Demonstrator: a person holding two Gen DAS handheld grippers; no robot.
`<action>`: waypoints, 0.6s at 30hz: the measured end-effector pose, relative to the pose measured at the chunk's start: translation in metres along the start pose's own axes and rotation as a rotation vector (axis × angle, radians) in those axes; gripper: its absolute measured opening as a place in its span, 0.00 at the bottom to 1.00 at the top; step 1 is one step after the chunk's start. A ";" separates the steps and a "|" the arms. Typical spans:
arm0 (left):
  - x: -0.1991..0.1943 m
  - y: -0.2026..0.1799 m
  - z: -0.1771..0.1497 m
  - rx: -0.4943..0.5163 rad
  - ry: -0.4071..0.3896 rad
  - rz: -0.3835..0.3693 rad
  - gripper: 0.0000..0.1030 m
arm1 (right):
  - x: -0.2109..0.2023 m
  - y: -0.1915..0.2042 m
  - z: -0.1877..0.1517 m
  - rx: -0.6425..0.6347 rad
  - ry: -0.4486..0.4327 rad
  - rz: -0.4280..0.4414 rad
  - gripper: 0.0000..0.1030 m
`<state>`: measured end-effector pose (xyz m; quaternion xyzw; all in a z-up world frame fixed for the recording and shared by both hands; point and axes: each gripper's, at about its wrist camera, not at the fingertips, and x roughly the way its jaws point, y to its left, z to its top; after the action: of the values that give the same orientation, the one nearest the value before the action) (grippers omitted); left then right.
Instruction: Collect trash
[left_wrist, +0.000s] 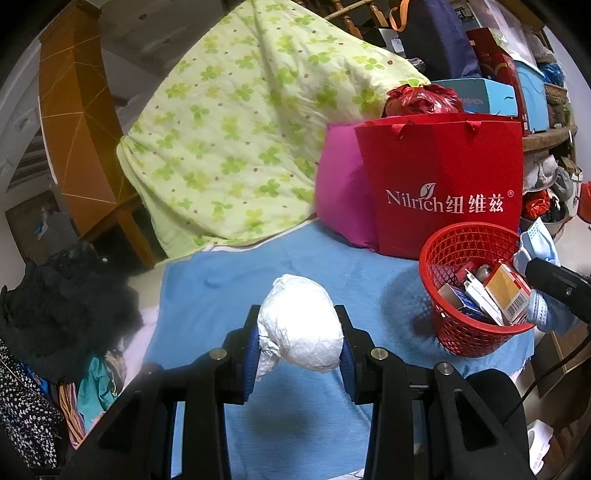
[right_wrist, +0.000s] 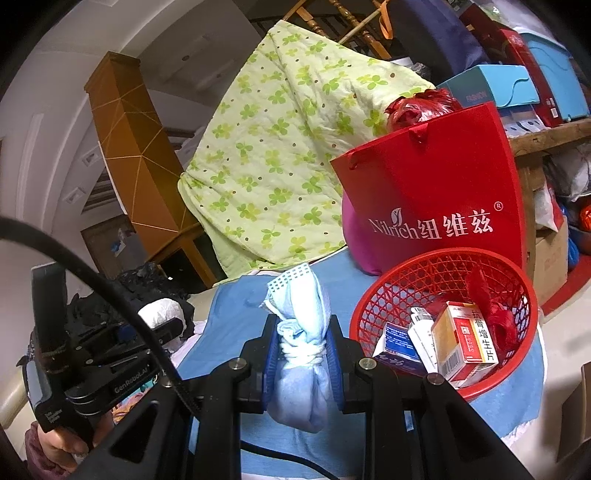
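Observation:
My left gripper (left_wrist: 300, 325) is shut on a crumpled white paper ball (left_wrist: 300, 321), held above the blue cloth (left_wrist: 229, 280). A red mesh basket (left_wrist: 443, 321) stands to its right with several small boxes inside. My right gripper (right_wrist: 301, 339) is shut on a bundle of light blue face masks (right_wrist: 301, 321), just left of the red basket (right_wrist: 388, 291). In the left wrist view the right gripper and its masks (left_wrist: 543, 243) hang at the basket's right rim. In the right wrist view the left gripper with the paper ball (right_wrist: 162, 312) sits at the far left.
A red Nilrich paper bag (left_wrist: 443, 177) and a magenta cushion (left_wrist: 340, 192) stand behind the basket. A green clover quilt (left_wrist: 240, 129) drapes behind the cloth. Dark clothes (left_wrist: 62, 295) pile at the left. Boxes and shelves crowd the right.

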<state>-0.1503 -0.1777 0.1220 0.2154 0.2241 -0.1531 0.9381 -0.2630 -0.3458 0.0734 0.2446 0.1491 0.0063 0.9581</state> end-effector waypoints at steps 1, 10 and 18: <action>0.000 -0.002 0.000 0.003 0.001 -0.001 0.38 | 0.000 -0.001 0.000 0.002 -0.001 -0.001 0.25; 0.001 -0.010 0.000 0.023 0.001 -0.010 0.38 | -0.003 -0.009 0.000 0.022 -0.008 -0.011 0.25; 0.002 -0.020 0.002 0.040 0.003 -0.018 0.38 | -0.007 -0.017 0.000 0.038 -0.015 -0.018 0.25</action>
<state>-0.1554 -0.1963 0.1164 0.2322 0.2241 -0.1656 0.9319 -0.2702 -0.3615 0.0675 0.2616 0.1441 -0.0070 0.9543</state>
